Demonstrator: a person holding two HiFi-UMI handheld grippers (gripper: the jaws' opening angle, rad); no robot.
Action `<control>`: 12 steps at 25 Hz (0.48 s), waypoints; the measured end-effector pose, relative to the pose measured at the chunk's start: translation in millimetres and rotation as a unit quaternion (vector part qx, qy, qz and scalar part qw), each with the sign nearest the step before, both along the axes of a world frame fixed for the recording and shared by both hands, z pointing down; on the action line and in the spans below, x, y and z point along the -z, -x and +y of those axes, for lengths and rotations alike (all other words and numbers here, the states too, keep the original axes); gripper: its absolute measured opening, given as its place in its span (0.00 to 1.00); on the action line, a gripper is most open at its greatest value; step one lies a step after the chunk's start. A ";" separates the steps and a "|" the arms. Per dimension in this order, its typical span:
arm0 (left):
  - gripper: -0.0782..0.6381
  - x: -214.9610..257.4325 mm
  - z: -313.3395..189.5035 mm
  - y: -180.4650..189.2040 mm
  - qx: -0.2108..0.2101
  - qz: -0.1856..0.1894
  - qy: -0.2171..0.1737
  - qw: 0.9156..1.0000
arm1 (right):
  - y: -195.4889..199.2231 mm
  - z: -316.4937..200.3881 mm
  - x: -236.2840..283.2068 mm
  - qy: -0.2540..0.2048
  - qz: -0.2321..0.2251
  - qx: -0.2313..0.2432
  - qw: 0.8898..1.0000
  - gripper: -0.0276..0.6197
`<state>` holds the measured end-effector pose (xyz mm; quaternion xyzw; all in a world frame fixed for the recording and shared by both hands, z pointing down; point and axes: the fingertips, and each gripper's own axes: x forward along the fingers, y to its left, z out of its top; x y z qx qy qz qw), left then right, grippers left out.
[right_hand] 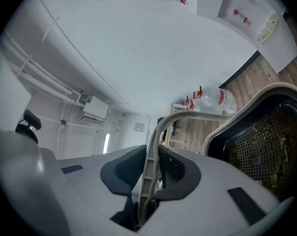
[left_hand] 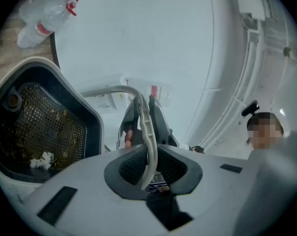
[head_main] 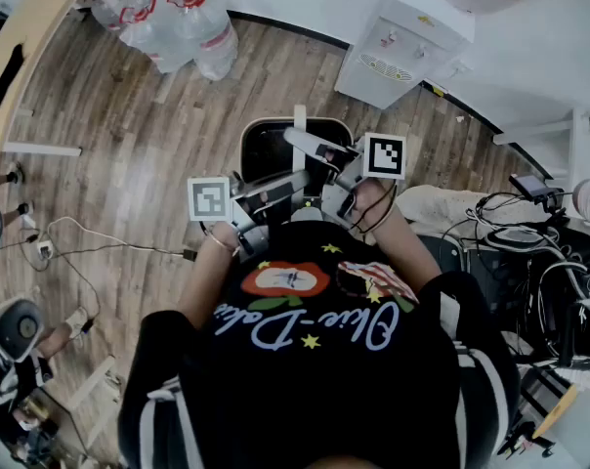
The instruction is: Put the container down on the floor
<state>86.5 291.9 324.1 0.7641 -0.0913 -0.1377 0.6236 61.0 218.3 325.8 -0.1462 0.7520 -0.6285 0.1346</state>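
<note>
Container [head_main: 273, 154] held up off the wooden floor [head_main: 129, 164], its pale handle [left_hand: 147, 146] clenched by left gripper [left_hand: 147, 157] and right gripper [right_hand: 149, 168] alike. Carrying step, probably; called next for lowering it level.

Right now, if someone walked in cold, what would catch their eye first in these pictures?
The left hand-held gripper and the right hand-held gripper both clamp the pale handle of a dark, mesh-lined container in front of the person. Beyond it, big water bottles sit on the wooden floor.
</note>
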 end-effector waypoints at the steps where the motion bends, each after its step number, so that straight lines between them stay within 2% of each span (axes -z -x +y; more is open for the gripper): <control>1: 0.18 -1.8 3.1 0.5 -0.002 -0.004 0.004 1.000 | 0.3 2.7 0.9 -0.001 0.000 0.001 1.000 0.14; 7: 0.18 -13.2 -9.1 -3.8 -0.012 0.003 0.036 0.999 | -3.7 -9.7 -11.6 0.009 0.004 -0.001 1.000 0.14; 12: 0.18 -9.9 -4.7 -1.1 -0.012 0.005 0.044 0.999 | -1.9 -5.7 -10.0 0.010 0.010 -0.001 1.000 0.14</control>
